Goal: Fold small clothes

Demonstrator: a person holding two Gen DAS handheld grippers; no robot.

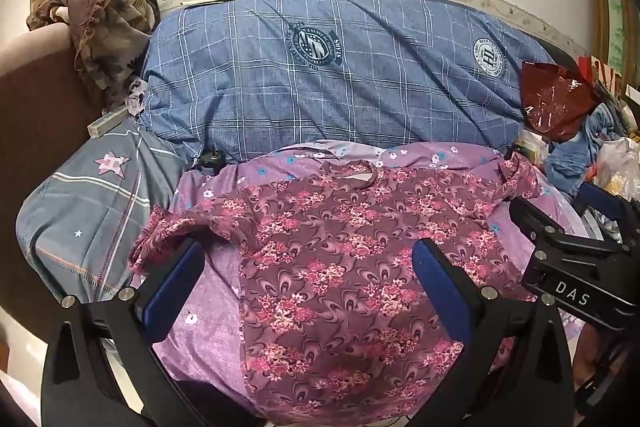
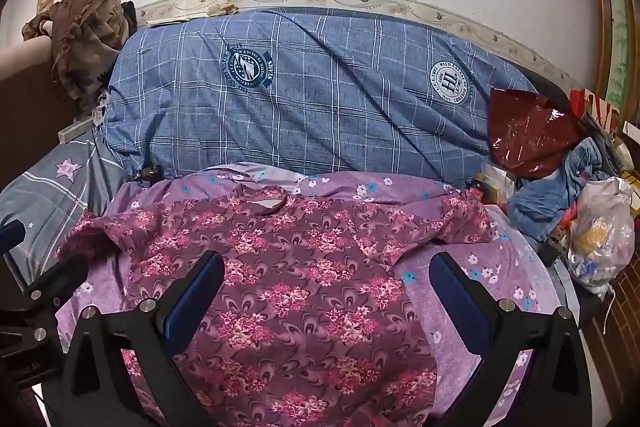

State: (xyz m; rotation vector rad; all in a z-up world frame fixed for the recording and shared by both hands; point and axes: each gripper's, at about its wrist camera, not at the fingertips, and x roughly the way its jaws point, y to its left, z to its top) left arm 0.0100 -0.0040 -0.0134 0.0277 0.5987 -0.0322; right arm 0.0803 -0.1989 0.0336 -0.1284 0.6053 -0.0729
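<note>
A bed fills both views, spread with a purple flowered sheet (image 2: pixel 488 267). Nearest, the left tongs (image 1: pixel 308 263) and right tongs (image 2: pixel 328 279) hang wide open, holding nothing, one at each side of a maroon flowered shirt (image 2: pixel 288 287) lying flat on the sheet. Its long axis runs 6 to 12 o'clock, neck hole at 12, sleeves out toward 9 and 3. No fold looks made yet (my reading); next each tong likely needs a sleeve or side edge. Beyond lie a blue checked quilt (image 2: pixel 320 99) and, at 2 o'clock, a red bag (image 2: pixel 528 135)
</note>
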